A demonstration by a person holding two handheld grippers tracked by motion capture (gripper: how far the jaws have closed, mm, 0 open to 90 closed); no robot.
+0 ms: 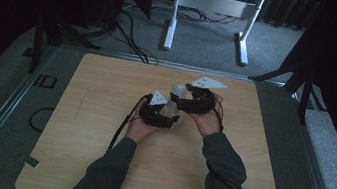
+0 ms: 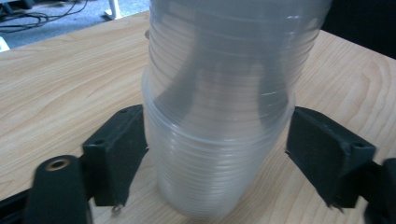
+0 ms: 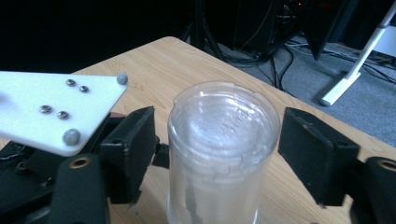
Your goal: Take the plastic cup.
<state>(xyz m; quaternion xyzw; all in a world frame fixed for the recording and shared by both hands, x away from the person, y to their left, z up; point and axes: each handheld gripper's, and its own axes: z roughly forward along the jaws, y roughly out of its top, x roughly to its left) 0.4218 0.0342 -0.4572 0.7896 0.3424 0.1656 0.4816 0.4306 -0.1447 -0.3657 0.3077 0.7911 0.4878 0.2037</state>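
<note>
Here we are looking at a stack of clear plastic cups [image 1: 173,104], nested upside down near the middle of the wooden table [image 1: 85,127]. Seen from above, the stack is sitting between our two hands, with the left gripper [image 1: 162,115] at about seven o'clock of it and the right gripper [image 1: 191,99] at about two o'clock.

In the left gripper view the cups [image 2: 217,140] are showing as a translucent, faintly milky column ringed with many fine ridges where the rims are overlapping; the lower part is flaring wider than the part above. The left gripper [image 2: 212,158] is standing with its jaws spread to either side of the stack; the left-hand one is lying against the wall, while the other is standing just clear.

In the right gripper view we are seeing the stack's top [image 3: 223,140]: a round flat base with a stepped edge and faint embossed marks, cloudy rather than glassy. The right gripper [image 3: 219,149] is straddling it with jaws apart, gaps showing on both sides. The left gripper's grey plate [image 3: 51,109] is lying at nine o'clock there.
</note>
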